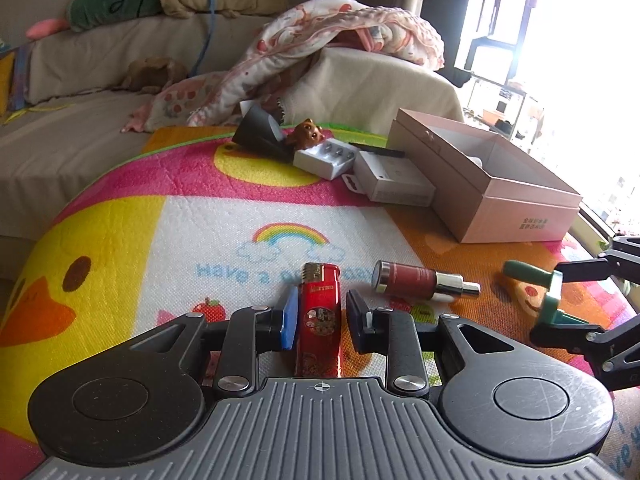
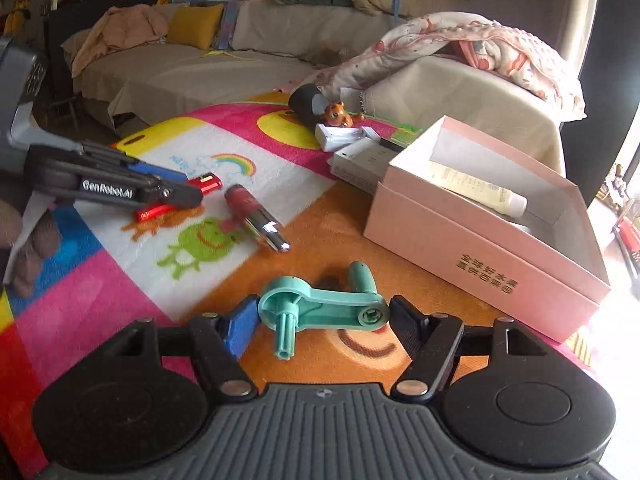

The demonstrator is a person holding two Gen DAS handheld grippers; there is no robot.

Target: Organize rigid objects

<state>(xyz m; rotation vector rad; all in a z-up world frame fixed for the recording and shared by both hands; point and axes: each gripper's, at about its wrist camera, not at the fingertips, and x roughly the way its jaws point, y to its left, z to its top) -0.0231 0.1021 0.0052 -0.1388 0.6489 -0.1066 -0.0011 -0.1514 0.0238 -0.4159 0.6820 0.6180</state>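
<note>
My left gripper (image 1: 319, 316) is shut on a red lighter (image 1: 320, 292) that lies lengthwise between its pads, low over the colourful play mat (image 1: 180, 240). The right wrist view shows the same grip from the side, with the lighter (image 2: 208, 183) poking out both ways. My right gripper (image 2: 324, 320) is shut on a mint-green crank handle (image 2: 320, 304), its pads pressing on both ends, just above the mat's orange patch. An open pink box (image 2: 480, 248) stands ahead and to the right of it, with a cream tube (image 2: 476, 190) inside.
A dark red bottle with a silver nozzle (image 2: 248, 208) lies on the mat between the grippers. Behind it sit white boxes (image 1: 392, 184), a white charger (image 1: 324, 158), a brown toy bear (image 1: 308, 134) and a black cone-shaped object (image 1: 256, 132). A sofa with a blanket (image 1: 320, 40) borders the mat.
</note>
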